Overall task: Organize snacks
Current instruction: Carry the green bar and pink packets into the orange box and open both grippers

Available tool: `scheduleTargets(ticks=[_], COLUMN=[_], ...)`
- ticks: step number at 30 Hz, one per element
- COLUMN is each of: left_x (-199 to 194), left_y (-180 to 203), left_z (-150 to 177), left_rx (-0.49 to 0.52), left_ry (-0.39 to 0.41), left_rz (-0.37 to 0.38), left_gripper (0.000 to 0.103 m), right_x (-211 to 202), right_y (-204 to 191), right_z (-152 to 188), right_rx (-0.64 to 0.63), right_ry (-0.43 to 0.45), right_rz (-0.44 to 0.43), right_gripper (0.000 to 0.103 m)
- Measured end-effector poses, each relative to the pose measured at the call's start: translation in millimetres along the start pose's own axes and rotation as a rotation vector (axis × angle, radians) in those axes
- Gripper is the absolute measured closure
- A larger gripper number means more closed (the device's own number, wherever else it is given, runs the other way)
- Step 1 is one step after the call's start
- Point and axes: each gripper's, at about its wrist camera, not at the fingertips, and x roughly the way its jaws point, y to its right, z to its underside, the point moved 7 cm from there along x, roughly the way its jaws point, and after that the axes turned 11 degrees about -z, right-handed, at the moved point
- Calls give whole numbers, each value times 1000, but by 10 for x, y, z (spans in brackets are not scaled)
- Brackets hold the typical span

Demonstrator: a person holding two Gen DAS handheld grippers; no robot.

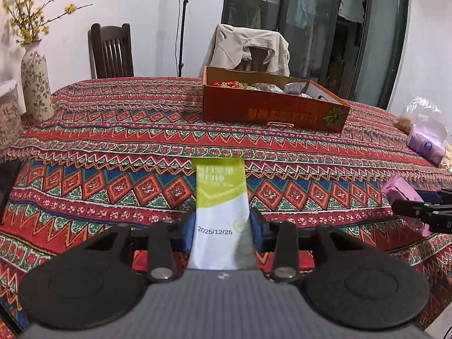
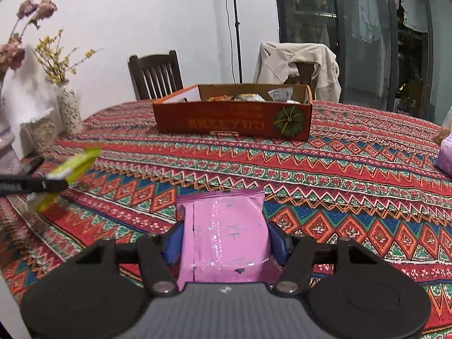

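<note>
Left wrist view: left gripper (image 1: pixel 223 226) is pinching a green-and-white snack packet (image 1: pixel 221 212) between its blue pads, above the patterned tablecloth (image 1: pixel 127 147); orange cardboard box (image 1: pixel 271 104) of snacks is sitting beyond, well apart.

Right wrist view: right gripper (image 2: pixel 224 243) is clamping a pink snack packet (image 2: pixel 224 234) above the cloth; the box (image 2: pixel 231 120) is standing ahead, a floral vase (image 2: pixel 69 111) at left.

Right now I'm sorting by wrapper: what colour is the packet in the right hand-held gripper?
Pink packet; right wrist view shows it best.
</note>
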Motion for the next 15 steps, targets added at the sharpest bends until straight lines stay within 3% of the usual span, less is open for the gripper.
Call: scheduleTargets(ticks=[5,15], left_x=[-17,134], left_y=[88,93], left_z=[-124,-229], left_rx=[-12,-16], left_ry=[11,13], left_rz=[40,26], left_gripper=[63,63], right_x=[-64,19], right_y=[-22,-25], right_z=[-44,-110], right_rx=[0,17], right_ry=[22,41], right_rz=[-10,-24], right_gripper=[42,42])
